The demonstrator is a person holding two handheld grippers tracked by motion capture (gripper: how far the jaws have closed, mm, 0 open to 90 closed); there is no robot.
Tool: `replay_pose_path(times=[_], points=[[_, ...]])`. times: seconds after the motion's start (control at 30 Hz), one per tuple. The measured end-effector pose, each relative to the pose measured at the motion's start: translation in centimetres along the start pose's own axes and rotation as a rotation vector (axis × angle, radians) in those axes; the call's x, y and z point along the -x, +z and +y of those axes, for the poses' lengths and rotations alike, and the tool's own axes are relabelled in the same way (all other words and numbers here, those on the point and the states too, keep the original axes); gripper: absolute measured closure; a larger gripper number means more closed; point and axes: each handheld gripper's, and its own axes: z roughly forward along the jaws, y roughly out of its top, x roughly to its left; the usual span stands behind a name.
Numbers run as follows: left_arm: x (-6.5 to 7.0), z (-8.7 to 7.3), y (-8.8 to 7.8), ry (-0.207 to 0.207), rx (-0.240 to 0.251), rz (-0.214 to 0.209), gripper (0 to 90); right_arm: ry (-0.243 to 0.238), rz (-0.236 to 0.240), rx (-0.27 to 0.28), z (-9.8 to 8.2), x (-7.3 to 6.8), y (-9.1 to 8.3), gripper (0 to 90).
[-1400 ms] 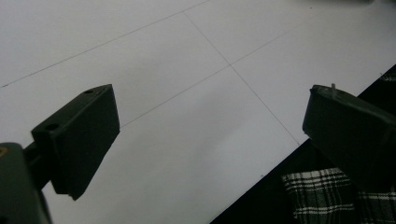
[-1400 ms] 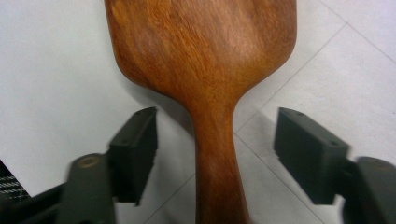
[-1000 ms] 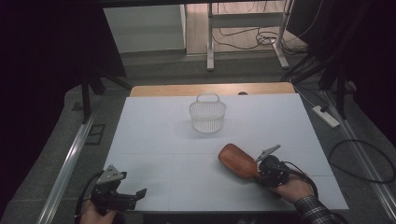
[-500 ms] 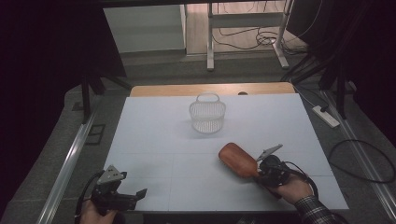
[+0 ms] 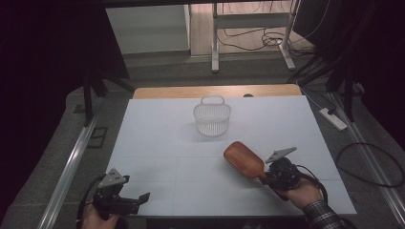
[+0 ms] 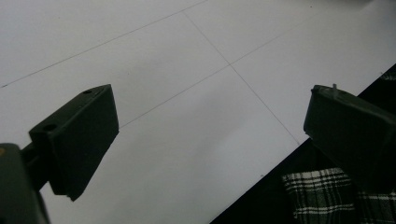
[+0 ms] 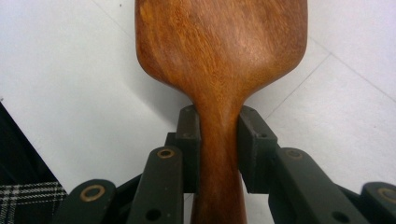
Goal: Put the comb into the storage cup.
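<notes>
In the high view the right claw [image 5: 265, 174] sits at the lower right of the frame, clamped on the handle of a wooden hairbrush [image 5: 244, 159] whose paddle head slants up and to the left above the white counter [image 5: 162, 143] — bristles facing down. In the right gripper view the two black pads pinch the narrow neck of the hairbrush [image 7: 219, 70] from either side. The left claw [image 5: 136, 200] rests at the lower left by the counter's near edge, jaws spread wide with nothing between them. A white wire basket [image 5: 212, 116] stands upright at upper centre, well apart from both.
</notes>
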Motion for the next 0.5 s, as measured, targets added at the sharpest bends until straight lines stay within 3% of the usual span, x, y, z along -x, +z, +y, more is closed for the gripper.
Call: replay_pose_path(times=[0.3, 0.5], points=[[-0.3, 0.0, -0.2, -0.017, 0.017, -0.021, 1.6, 0.002, -0.007, 0.046, 0.1, 0.0, -0.7, 72.5], [-0.1, 0.1, -0.1, 0.006, 0.008, -0.029, 0.0, -0.001, -0.021, 0.084, 0.1, -0.1, -1.4, 72.5]])
